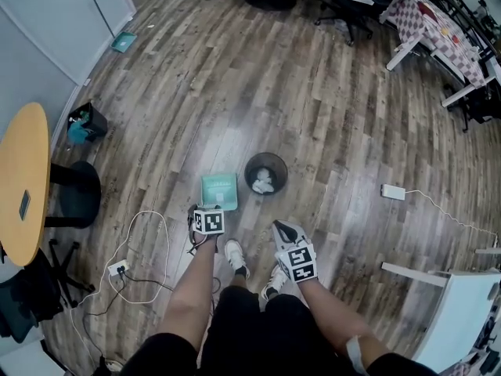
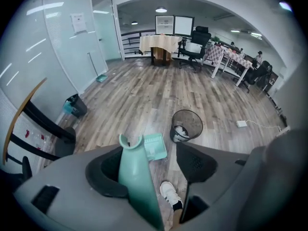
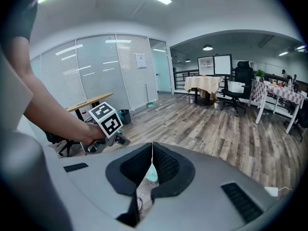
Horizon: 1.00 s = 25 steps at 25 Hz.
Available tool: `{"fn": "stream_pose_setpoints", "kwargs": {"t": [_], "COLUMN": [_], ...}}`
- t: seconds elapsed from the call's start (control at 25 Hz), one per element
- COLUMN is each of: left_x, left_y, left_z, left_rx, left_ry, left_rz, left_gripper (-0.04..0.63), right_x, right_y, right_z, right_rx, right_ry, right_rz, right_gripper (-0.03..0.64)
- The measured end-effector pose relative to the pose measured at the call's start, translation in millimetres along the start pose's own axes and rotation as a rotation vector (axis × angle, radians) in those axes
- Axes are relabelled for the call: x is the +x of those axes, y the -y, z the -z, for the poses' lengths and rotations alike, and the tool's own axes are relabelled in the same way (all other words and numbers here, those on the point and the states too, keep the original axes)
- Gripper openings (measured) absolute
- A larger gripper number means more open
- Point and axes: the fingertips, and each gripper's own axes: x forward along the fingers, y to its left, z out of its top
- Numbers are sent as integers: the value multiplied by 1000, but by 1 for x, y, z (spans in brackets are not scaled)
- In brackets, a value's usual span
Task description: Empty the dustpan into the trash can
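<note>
On the wooden floor stood the trash can with white paper inside, the green dustpan just beside it. The left gripper gaped around the dustpan's handle, its right pad clear of it; the right gripper was closed, empty.

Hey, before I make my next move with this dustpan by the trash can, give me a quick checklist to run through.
1. Left gripper gripping the dustpan handle firmly: not ok; the jaws stand apart and the handle leans on one pad only.
2. Dustpan resting on the floor beside the trash can: ok.
3. Trash can upright, white waste inside: ok.
4. Dustpan emptied: cannot tell; no debris shows, but it is small in view.
5. Right gripper free: ok; jaws shut, nothing between them.
</note>
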Motion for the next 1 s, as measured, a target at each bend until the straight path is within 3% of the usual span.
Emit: {"fn": "stream_pose_setpoints", "kwargs": {"t": [0.04, 0.24, 0.64, 1.0], "left_x": [-3, -32, -138, -239], "left_y": [0, -4, -2, 35], "left_z": [-1, -13, -50, -62], "left_rx": [0, 33, 24, 60], "left_ry": [6, 99, 325, 490], "left_rz": [6, 0, -15, 12], "left_gripper": [302, 328, 330, 324], "right_x": [1, 0, -5, -24], "right_y": [-1, -6, -20, -33], "right_z": [-1, -10, -25, -66], "right_rx": [-2, -10, -28, -60], "right_ry": [2, 24, 83, 191], "right_rz": [-3, -22, -55, -83], "right_gripper": [25, 25, 25, 25]}}
